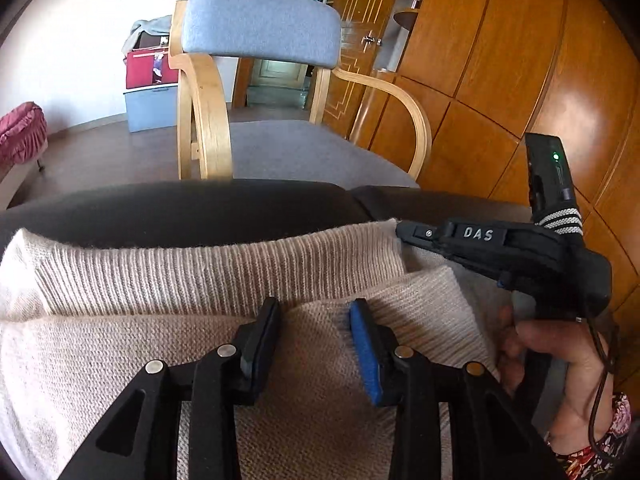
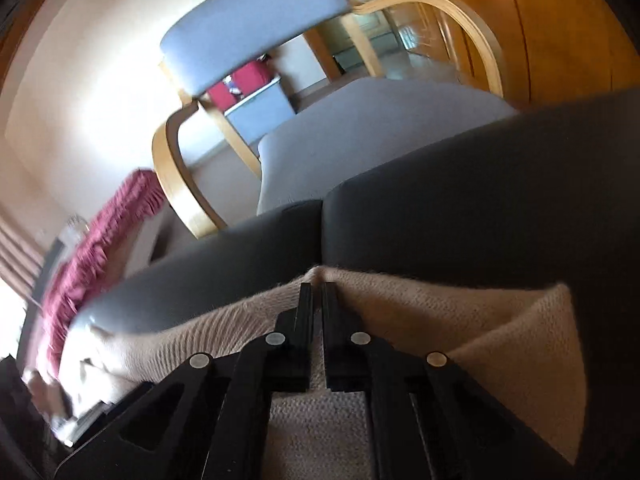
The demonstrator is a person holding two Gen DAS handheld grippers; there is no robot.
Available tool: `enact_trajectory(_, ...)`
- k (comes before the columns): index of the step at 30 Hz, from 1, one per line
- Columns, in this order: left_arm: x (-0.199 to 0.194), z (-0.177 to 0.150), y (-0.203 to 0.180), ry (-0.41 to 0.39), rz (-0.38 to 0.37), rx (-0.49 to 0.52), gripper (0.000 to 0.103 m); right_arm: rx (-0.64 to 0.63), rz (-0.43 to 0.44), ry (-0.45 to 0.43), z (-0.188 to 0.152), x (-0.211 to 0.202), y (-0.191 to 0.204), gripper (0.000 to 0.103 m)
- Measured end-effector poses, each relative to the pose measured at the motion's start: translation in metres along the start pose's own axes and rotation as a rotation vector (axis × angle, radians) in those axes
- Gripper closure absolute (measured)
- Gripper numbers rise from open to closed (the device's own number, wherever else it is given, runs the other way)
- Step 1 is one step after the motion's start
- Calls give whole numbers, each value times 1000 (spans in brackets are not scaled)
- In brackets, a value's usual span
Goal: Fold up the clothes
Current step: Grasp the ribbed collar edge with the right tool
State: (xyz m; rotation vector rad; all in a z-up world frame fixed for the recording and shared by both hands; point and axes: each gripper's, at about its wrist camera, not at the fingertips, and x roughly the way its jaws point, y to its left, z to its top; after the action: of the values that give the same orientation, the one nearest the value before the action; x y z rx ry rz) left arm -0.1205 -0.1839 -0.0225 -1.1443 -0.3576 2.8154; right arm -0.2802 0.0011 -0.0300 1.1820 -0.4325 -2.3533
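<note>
Sweater: cream knit, ribbed band along its far edge, lying on a dark cushioned seat in front of a wooden armchair with blue-grey pads.

Position: spread across the near part of the seat, ribbed band just short of the far rim. A folded layer overlaps at the right side.

Orientation: long axis judged to run left to right across the left wrist view, the ribbed band parallel to the seat's far edge; which end is collar or hem cannot be told.

Left gripper: fingers parted by a moderate gap, hovering over or resting on the knit, nothing held between them.

Right gripper: fingers nearly together, a thin strip of cream knit between them at the far right corner of the band; judged a pinch on the fabric. In the left wrist view it sits at that same corner.

Risks: thin pinch at a corner may slip from loose knit when pulled, dropping the fold. Pulling one corner alone may skew the layer. The right wrist view is blurred, so alignment is hard to judge.
</note>
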Motion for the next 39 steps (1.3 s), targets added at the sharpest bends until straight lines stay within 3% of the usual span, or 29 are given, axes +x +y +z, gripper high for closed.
enact_trajectory(3, -1, 1, 1, -2, -6, -4, 67, 35, 4, -46, 2, -13, -7, 96)
enact_trajectory(5, 1, 0, 3, -3, -12, -10, 67, 96, 68, -91, 5, -30, -16, 96)
enact_trajectory(7, 3, 0, 3, -3, -13, -10, 67, 93, 85, -81, 9, -34, -13, 96)
enact_trajectory(11, 3, 0, 4, -3, -10, -6, 67, 60, 57, 23, 9, -13, -10, 96)
enact_trajectory(12, 3, 0, 4, -3, -10, -6, 67, 60, 46, 48, 8, -6, -10, 100)
enact_trajectory(19, 5, 1, 4, -3, -17, -11, 67, 181, 3, -51, 12, -17, -42, 103)
enact_trajectory(24, 5, 1, 7, -5, -27, -19, 67, 253, 51, -87, 16, -39, -50, 98)
enact_trajectory(26, 4, 1, 7, -5, -30, -21, 67, 219, 66, -71, 22, -45, -41, 98)
enact_trajectory(31, 4, 1, 7, -5, -31, -21, 67, 60, 14, 17, 19, -50, -19, 98)
enact_trajectory(33, 4, 1, 7, -5, -31, -21, 67, 22, -52, 44, 17, -40, -15, 98)
enact_trajectory(36, 5, 1, 7, -5, -31, -21, 67, -7, -128, 45, 12, -34, -22, 101)
enact_trajectory(39, 5, 0, 7, -5, -30, -20, 67, 33, -165, -8, 11, -40, -39, 103)
